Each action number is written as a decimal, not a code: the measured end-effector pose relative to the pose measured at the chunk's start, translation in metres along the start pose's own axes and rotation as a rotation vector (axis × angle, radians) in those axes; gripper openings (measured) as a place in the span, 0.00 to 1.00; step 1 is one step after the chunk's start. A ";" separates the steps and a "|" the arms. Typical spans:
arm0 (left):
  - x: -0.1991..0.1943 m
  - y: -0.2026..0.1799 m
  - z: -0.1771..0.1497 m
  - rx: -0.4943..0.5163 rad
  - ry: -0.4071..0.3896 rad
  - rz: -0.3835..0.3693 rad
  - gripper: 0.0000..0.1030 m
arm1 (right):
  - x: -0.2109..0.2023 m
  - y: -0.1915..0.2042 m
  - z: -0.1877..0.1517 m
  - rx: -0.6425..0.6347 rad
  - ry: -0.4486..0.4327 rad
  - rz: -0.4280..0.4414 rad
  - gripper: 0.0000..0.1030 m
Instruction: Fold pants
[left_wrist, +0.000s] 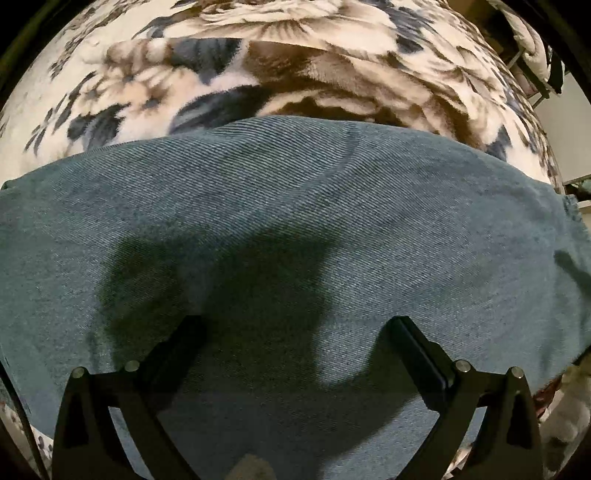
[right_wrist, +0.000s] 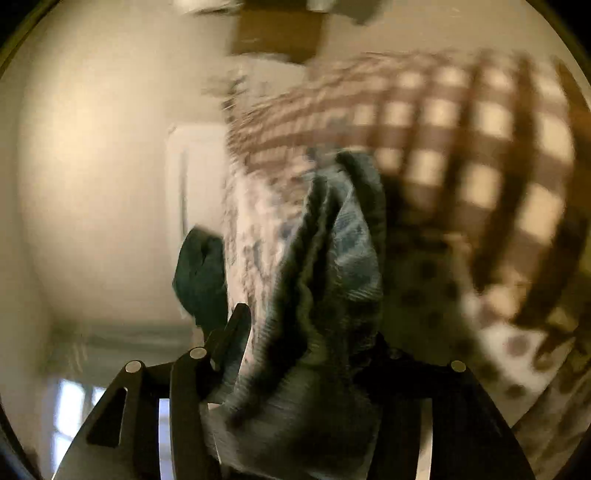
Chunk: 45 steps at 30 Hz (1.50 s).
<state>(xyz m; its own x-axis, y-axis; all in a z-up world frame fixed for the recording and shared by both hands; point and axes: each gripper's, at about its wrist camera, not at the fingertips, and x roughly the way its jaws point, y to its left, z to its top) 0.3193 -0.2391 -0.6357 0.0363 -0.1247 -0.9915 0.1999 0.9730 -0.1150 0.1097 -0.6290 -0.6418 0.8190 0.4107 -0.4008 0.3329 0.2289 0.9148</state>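
**Denim spread below, a bunch lifted**

Our left gripper (left_wrist: 295, 332) hangs with fingers apart over the pants (left_wrist: 295, 206), spread on the floral blanket (left_wrist: 258, 66). Our right gripper (right_wrist: 306, 332) is clamped on bunched denim, lifted; that view is blurred.

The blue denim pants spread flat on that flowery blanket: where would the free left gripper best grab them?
Probably at the far folded edge of the blue denim pants, where they meet the floral fleece blanket. The open left gripper hovers over flat cloth offering nothing to pinch; an edge, approached low from the blanket side, lets one finger slip underneath.
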 end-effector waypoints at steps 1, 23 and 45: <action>0.000 -0.001 0.000 0.001 0.001 0.000 1.00 | 0.008 0.007 -0.004 -0.040 0.012 -0.043 0.57; -0.019 0.015 -0.004 -0.140 0.008 -0.093 1.00 | 0.048 0.045 0.002 -0.084 -0.113 -0.354 0.07; -0.116 0.278 -0.136 -0.441 -0.142 0.004 1.00 | 0.312 0.191 -0.344 -0.772 0.444 -0.520 0.20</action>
<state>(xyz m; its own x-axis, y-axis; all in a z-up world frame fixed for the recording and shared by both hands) 0.2377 0.0723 -0.5605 0.1764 -0.1163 -0.9774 -0.2346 0.9594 -0.1565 0.2685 -0.1539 -0.6098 0.3607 0.3522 -0.8637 0.0774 0.9115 0.4040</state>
